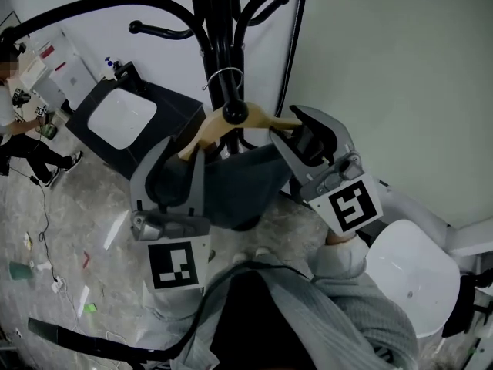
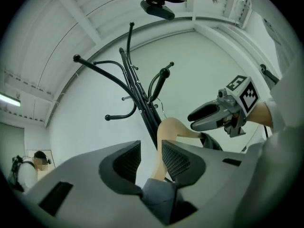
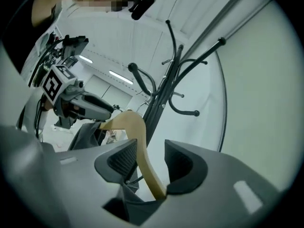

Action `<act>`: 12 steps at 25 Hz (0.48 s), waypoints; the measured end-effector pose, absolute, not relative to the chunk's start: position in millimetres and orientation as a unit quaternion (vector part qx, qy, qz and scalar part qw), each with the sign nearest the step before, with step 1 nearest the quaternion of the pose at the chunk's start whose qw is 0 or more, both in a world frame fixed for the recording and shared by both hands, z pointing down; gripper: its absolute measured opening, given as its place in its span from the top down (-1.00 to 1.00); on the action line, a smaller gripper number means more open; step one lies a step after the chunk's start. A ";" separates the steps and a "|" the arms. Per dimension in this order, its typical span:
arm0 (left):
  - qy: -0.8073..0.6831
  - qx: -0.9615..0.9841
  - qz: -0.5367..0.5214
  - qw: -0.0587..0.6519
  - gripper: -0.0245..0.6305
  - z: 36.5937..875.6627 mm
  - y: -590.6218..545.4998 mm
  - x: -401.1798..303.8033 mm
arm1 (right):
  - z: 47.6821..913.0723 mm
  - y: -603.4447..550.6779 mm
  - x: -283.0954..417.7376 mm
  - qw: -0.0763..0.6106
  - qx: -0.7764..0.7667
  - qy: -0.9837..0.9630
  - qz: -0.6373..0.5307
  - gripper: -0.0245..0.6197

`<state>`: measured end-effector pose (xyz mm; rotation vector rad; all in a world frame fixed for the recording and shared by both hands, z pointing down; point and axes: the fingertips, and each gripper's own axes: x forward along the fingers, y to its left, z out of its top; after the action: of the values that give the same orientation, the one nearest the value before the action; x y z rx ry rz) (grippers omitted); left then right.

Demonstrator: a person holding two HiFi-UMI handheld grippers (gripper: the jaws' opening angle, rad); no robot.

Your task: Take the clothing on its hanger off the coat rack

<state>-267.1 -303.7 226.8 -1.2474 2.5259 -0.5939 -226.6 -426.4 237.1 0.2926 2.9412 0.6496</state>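
A wooden hanger (image 1: 206,127) with dark grey clothing (image 1: 240,182) hangs by its metal hook (image 1: 224,76) on the black coat rack (image 1: 218,29). My left gripper (image 1: 182,163) straddles the hanger's left arm. In the left gripper view the arm (image 2: 168,130) lies beside the right pad (image 2: 175,159), and the left pad stands apart, so the gripper (image 2: 151,158) is open. My right gripper (image 1: 296,134) straddles the hanger's right arm. There the wood (image 3: 143,152) leans on the left pad (image 3: 124,159), with a gap to the right one, so that gripper (image 3: 151,158) is open too.
The rack's curved black arms (image 1: 92,8) spread overhead. A black stand with a white tray (image 1: 122,117) sits at left, a white chair seat (image 1: 413,273) at lower right. A person (image 1: 14,122) stands far left. Scraps and a cable (image 1: 42,230) lie on the floor.
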 end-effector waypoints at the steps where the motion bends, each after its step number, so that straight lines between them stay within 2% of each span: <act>1: 0.867 -0.427 -0.220 0.130 0.53 228.0 -305.4 -265.8 | 238.1 -425.4 -229.4 0.050 0.106 0.963 0.243 0.41; 3: 0.860 -0.420 -0.262 0.121 0.36 235.3 -308.5 -264.5 | 242.8 -422.8 -235.4 0.035 0.118 0.947 0.296 0.28; 5: 0.855 -0.405 -0.305 0.111 0.27 245.2 -311.8 -267.9 | 250.6 -420.2 -241.3 0.020 0.126 0.936 0.327 0.25; 12: 0.858 -0.343 -0.365 0.117 0.27 256.0 -322.5 -282.6 | 268.3 -408.9 -255.3 0.007 0.156 0.928 0.337 0.26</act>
<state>-282.6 -322.5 256.0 -1.0036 2.5101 -1.0677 -255.3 -408.9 268.3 0.4872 2.9044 1.0559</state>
